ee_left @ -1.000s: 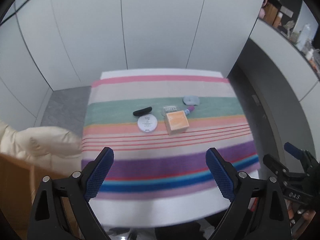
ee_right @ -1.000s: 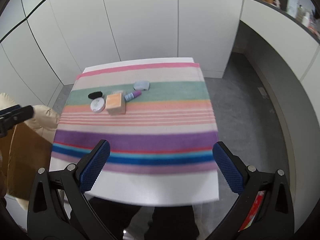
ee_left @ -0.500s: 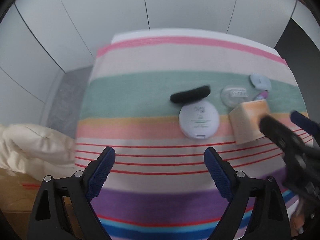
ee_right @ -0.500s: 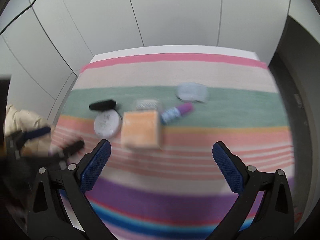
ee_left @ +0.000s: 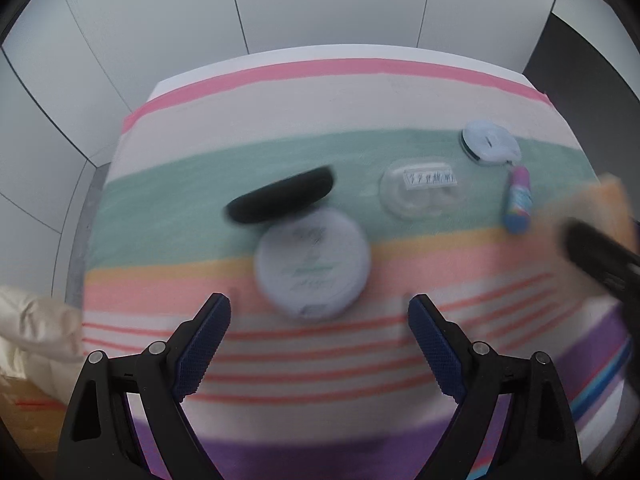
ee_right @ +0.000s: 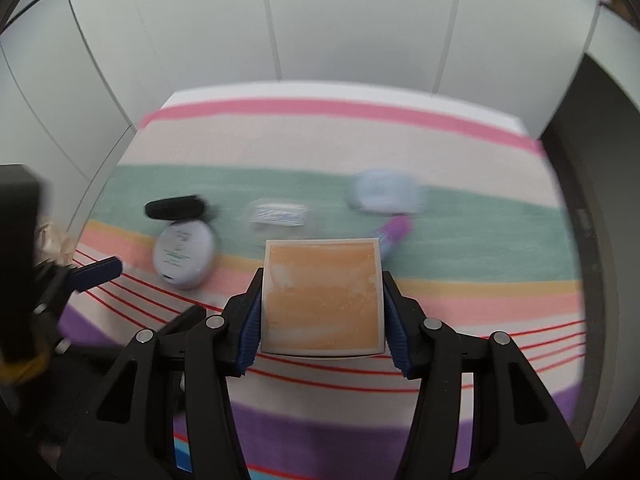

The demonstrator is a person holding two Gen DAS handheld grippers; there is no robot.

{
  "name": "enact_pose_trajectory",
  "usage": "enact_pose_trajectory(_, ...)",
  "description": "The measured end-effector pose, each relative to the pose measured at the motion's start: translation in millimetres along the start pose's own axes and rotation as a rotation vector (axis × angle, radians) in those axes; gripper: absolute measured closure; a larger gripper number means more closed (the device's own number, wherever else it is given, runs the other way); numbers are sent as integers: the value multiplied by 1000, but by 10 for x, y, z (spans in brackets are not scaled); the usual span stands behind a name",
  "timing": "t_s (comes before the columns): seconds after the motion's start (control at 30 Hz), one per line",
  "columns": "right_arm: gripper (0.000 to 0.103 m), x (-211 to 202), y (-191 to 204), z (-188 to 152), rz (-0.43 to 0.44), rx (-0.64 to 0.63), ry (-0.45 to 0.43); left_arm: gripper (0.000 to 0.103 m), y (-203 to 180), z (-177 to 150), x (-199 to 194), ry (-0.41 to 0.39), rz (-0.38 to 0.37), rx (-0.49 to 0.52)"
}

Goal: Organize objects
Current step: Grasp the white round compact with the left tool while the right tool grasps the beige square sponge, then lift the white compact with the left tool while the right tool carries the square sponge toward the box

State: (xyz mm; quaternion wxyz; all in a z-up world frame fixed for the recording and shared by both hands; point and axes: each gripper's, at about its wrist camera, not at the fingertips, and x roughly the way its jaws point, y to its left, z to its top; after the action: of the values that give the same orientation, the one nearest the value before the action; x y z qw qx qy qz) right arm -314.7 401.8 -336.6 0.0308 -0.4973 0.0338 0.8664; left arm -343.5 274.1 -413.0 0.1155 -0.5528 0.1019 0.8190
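Left wrist view first: the left gripper (ee_left: 318, 344) hangs over the striped cloth (ee_left: 280, 100) on the worktop with its jaws spread wide and nothing between them. They're lined up on either side of the round white compact (ee_left: 312, 260), which sits just ahead of the tips, so my guess is that's the next pick. A black oval case (ee_left: 280, 198) lies right behind the compact, looks like it's touching or slightly overlapping its far edge, which could make a clean grab fiddly. Further right of the compact there's a clear plastic case (ee_left: 420, 192), a purple-and-blue tube (ee_left: 518, 202) and a pale blue round case (ee_left: 490, 145). The orange box (ee_left: 612, 204) is only a blurry sliver at the right edge, with the other gripper's dark arm cutting across it. Right wrist view: the right gripper (ee_right: 320, 320) has its jaws pinching the orange box (ee_right: 322, 298) by its left and right sides, top face square to the camera — whether it's lifted or resting on the cloth I can't tell, its underside is hidden. The compact (ee_right: 184, 254) is off to the box's left, the tube (ee_right: 394, 232) peeks out behind its far right corner and is partly covered by it. Everything behind the box is smeared; the labels are unreadable.
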Motion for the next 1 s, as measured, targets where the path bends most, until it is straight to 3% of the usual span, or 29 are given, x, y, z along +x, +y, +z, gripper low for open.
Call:
enact_pose_trajectory(0.1, 49, -112, -275, -42, -13, 41, 1, 14, -80, 88, 48, -44, -16, -46)
enact_pose_trajectory(0.2, 49, -148, -501, -116, -46, 61, 17, 45, -181, 136, -8, -98, -25, -20)
enact_pose_trajectory(0.4, 49, -210, -703, -207, -68, 68, 32, 45, -327, 95, -146, -80, 15, 66)
enact_pose_trajectory(0.57, 49, -418, -768, -188, -66, 58, 14, 45, -216, 82, -407, -54, 6, 33)
enact_pose_trajectory(1.0, 49, -1570, -612, 240, -76, 22, -107, 45, -32, 346, -2015, -207, -13, -51)
